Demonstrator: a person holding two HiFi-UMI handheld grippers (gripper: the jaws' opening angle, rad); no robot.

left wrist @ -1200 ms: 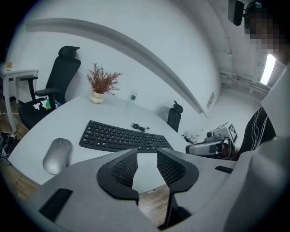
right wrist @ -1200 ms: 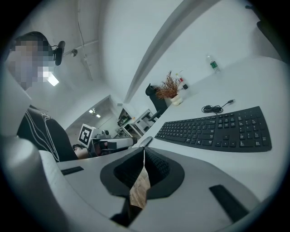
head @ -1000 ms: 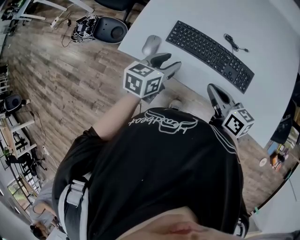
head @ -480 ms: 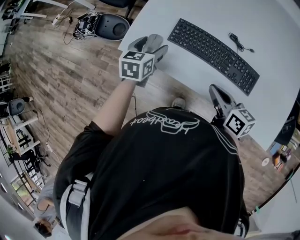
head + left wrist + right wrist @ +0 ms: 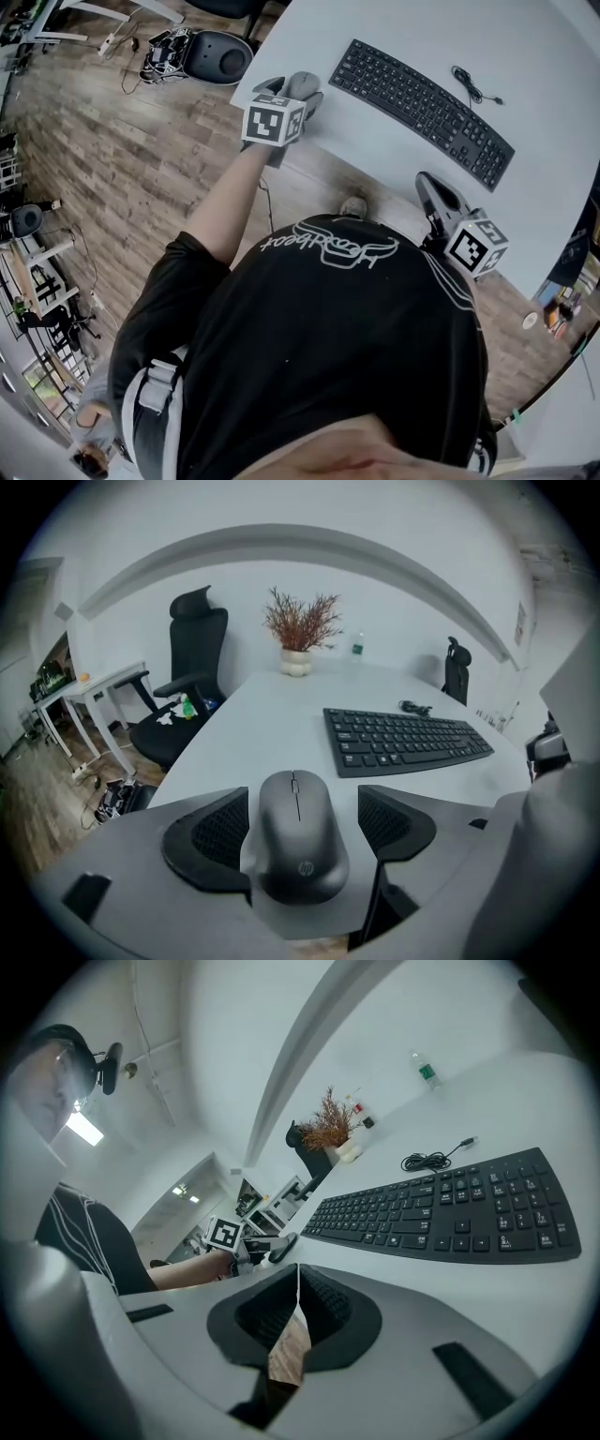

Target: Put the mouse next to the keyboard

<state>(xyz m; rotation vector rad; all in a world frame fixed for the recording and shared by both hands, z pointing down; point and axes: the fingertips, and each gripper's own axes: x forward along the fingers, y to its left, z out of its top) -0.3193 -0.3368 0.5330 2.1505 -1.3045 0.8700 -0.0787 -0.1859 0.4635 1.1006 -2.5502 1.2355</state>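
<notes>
A grey mouse lies near the left front edge of the white table, apart from the black keyboard to its right. My left gripper straddles the mouse. In the left gripper view the mouse sits between the two pads of the left gripper, with a gap on the right side. Those jaws have just been opening and stand open. My right gripper hovers by the table's front edge below the keyboard. It is shut on nothing.
A coiled black cable lies behind the keyboard. A potted plant and a small bottle stand at the table's far end. An office chair stands left of the table on the wood floor.
My left gripper moved up and left in the head view, from the table's front edge onto the mouse, and its jaws widened around it. The right gripper stayed put.
</notes>
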